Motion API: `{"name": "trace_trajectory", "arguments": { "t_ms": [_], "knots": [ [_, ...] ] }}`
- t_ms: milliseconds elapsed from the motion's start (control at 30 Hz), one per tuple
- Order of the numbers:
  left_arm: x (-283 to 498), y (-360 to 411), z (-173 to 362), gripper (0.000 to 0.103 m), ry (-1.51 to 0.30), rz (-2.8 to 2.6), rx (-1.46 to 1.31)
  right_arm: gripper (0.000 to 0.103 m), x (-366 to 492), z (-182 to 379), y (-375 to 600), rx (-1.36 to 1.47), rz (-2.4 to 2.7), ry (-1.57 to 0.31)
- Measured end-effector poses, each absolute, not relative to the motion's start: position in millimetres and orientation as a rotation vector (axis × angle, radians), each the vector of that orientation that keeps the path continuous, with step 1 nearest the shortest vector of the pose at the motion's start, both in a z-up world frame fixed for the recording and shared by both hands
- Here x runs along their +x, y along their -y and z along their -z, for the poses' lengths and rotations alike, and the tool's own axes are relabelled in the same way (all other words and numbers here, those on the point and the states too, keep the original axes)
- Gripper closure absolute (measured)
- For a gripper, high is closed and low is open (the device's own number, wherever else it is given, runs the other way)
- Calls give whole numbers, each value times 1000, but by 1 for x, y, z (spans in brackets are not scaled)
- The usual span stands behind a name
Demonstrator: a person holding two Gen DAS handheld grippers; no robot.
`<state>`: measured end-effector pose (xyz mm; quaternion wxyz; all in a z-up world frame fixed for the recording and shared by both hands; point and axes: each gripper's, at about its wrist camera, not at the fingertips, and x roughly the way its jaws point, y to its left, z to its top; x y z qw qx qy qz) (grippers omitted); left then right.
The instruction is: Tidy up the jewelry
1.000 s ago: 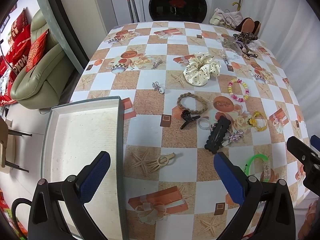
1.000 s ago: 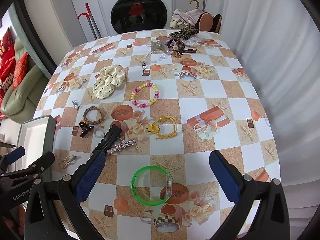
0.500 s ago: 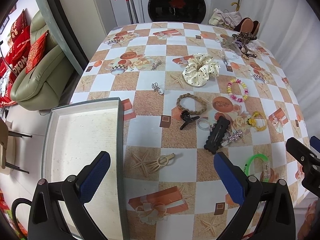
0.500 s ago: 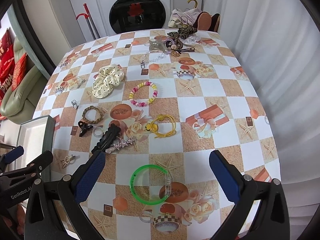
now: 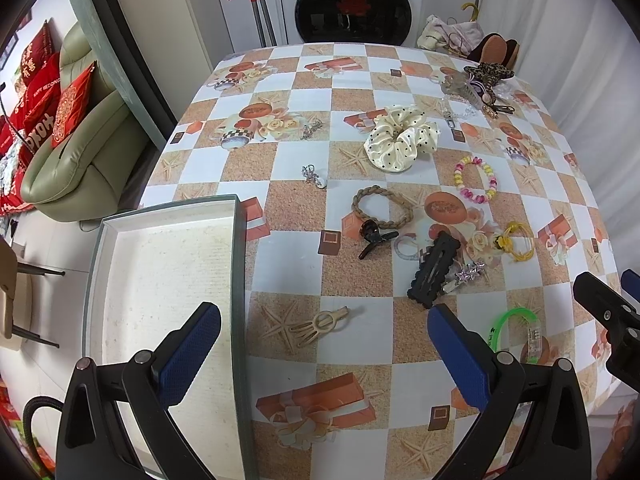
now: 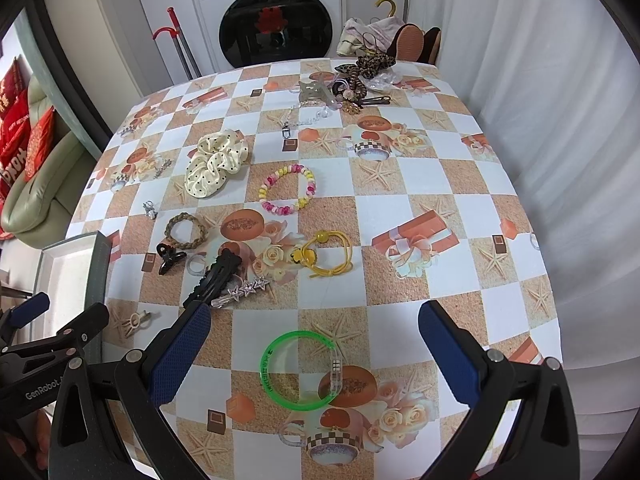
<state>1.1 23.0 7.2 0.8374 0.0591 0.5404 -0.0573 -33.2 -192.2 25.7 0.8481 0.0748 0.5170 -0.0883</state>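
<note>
Whole green bracelet [image 6: 298, 371] only in right view

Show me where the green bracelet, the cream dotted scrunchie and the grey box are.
green bracelet [image 6: 267, 374]: right wrist view, on the left arc of the ring.
cream dotted scrunchie [image 5: 384, 142]: left wrist view, on the left fold of the fabric.
grey box [image 5: 239, 280]: left wrist view, on the right wall.

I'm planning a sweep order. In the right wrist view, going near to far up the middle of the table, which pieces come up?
green bracelet → yellow hair tie → beaded bracelet → clear chain
</note>
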Motion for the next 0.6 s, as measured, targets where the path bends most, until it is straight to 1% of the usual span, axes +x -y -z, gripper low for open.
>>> {"name": "trace_trajectory", "arguments": {
  "t_ms": [600],
  "knots": [
    [1,-22,-7,0,-1144,122,128,0,-32,-25,192,159,188,-1089]
  ]
}}
